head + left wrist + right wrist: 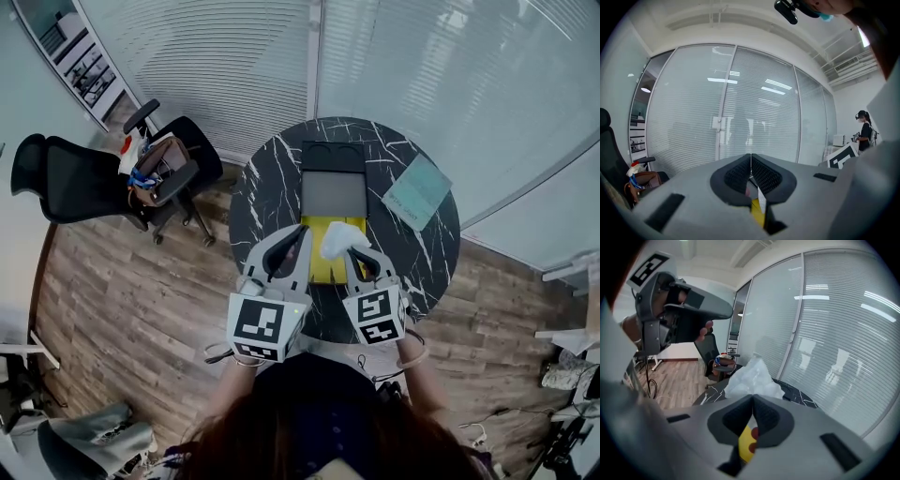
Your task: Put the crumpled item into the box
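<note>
A white crumpled item (339, 238) is held above a yellow flat piece (325, 265) on the round black marble table (262, 187). My right gripper (353, 251) is shut on it, and the white wad (753, 378) bulges out past the closed jaws. Just beyond lies the open black box (333, 192) with a grey inside. My left gripper (298, 234) hovers beside the right one over the table's near side. Its jaws (751, 158) meet with nothing seen between them. The left gripper (679, 305) also shows at the upper left of the right gripper view.
A teal pad (417, 191) lies on the table's right side. A black office chair (66, 178) and a second chair with bags (159, 164) stand to the left on the wood floor. Glass walls with blinds close the far side.
</note>
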